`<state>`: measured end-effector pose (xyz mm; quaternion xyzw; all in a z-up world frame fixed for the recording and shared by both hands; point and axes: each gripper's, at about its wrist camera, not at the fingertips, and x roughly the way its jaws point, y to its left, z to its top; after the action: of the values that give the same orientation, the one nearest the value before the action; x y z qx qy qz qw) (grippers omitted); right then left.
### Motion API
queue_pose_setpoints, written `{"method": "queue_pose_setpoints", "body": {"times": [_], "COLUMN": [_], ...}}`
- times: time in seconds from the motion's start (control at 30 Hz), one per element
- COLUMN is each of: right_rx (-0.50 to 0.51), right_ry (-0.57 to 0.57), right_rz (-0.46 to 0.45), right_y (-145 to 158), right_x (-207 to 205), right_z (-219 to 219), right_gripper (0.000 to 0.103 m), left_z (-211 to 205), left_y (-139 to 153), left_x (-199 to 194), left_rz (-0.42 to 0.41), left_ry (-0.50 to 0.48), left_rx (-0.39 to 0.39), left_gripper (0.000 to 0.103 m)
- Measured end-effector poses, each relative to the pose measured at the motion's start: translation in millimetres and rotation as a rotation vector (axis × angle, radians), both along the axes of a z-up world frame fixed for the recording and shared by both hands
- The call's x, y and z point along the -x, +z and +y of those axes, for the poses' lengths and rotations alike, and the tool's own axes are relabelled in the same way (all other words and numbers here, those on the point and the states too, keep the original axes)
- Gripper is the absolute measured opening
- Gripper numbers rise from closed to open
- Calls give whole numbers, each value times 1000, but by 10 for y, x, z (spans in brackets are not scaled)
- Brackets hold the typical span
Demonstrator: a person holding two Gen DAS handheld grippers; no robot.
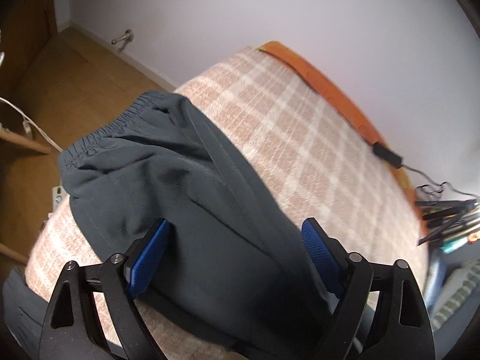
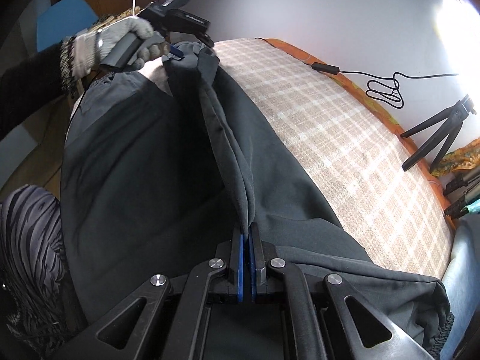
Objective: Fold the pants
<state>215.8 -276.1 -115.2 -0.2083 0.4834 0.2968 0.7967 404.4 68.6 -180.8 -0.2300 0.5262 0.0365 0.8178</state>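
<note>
Dark grey-blue pants (image 1: 186,198) lie along the near side of a plaid blanket (image 1: 300,138) on a bed, their gathered elastic waistband (image 1: 120,123) toward the bed's end. My left gripper (image 1: 235,234) stands wide open over them, with cloth bulging between its blue pads (image 1: 150,255) but not pinched. In the right wrist view a gloved hand (image 2: 114,45) holds that left gripper (image 2: 193,48) at a raised bunch of the pants (image 2: 150,165). My right gripper (image 2: 247,240) is shut on a raised fold of the pants, and a ridge of cloth runs from it toward the left gripper.
An orange sheet edge (image 2: 360,90) borders the bed along the white wall. A black cable with an adapter (image 2: 325,68) and a tripod (image 2: 441,132) sit at the far side. Wooden floor (image 1: 75,81), a blue chair (image 2: 66,15) and the person's striped trouser leg (image 2: 30,234) lie to the left.
</note>
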Motion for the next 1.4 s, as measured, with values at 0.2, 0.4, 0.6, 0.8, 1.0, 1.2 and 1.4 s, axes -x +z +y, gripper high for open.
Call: {"method": "queue_pose_setpoints", "body": {"times": [0.2, 0.4, 0.6, 0.8, 1.0, 1.2, 1.4], "right_rx": [9, 3, -5, 18, 55, 86, 135], "right_ry": [-2, -39, -60, -23, 31, 44, 65], "right_rz": [-13, -62, -111, -132, -114, -26, 46], "right_y": [-32, 97, 361, 604, 701, 443, 122], "right_x": [5, -35, 31, 368, 895, 1226, 1450], "right_z": [14, -37, -99, -7, 72, 84, 150], "right_gripper": [1, 1, 1, 1, 0, 0, 0], "left_z": [35, 89, 209, 377, 465, 503, 563], "left_y": [-3, 156, 544, 757, 719, 301, 26], "left_x": [100, 284, 677, 1250, 2027, 2539, 2815], "left_rz": [-76, -189, -324, -402, -436, -359, -278], "left_ry": [19, 41, 31, 41, 50, 49, 24], "left_rx": [3, 18, 6, 21, 29, 28, 44], "left_gripper": [5, 3, 2, 2, 2, 2, 5]}}
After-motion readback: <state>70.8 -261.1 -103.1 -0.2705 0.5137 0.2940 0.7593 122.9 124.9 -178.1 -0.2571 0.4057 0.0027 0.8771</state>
